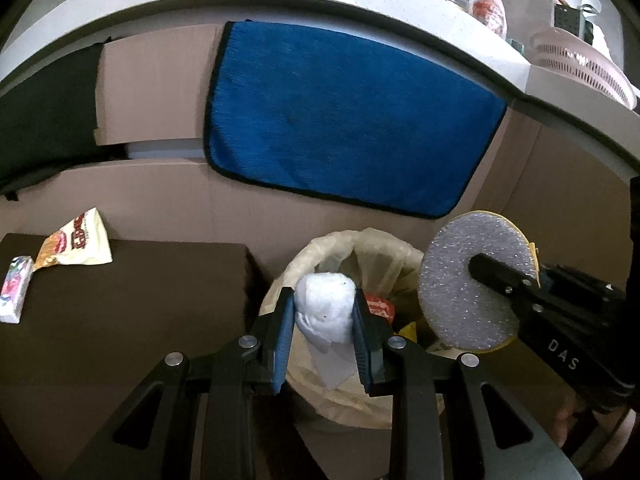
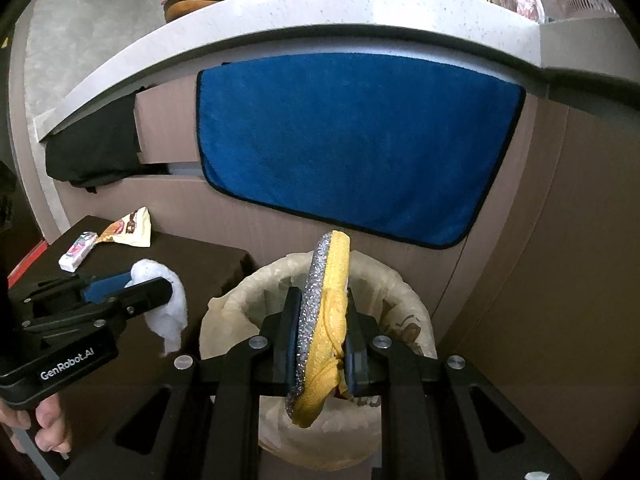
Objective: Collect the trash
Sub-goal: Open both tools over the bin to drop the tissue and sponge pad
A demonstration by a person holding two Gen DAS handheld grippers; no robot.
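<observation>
left tool (image 1: 325, 312) grips a white wad (image 1: 326, 308), right tool (image 2: 320, 336) clamps a round scrubber (image 2: 324, 320) over the lined bin (image 2: 240, 304); wrappers (image 1: 76, 240) lie on the dark worktop (image 1: 140, 300) beside it.

Bin mouth: the round bin lined with a translucent cream plastic bag (image 2: 404, 292) is open at the top; the opening is partly occupied by red and yellow scraps (image 1: 380, 308) lying inside.

Above the bin: the space is taken up by the left tongs (image 1: 325, 308), closed on a crumpled white tissue wad (image 1: 326, 312), and the right tongs (image 2: 320, 320), closed on a round silver-and-yellow scouring pad (image 2: 324, 320); a narrow gap is left between the two.

Behind: passage is blocked by the beige cabinet front (image 2: 540, 240), draped with a blue microfibre cloth (image 1: 352, 116).

Left: the dark brown table (image 1: 140, 300) is largely bare; a cream snack wrapper (image 1: 78, 242) and a small white packet (image 1: 16, 290) are lodged at its far left corner.
</observation>
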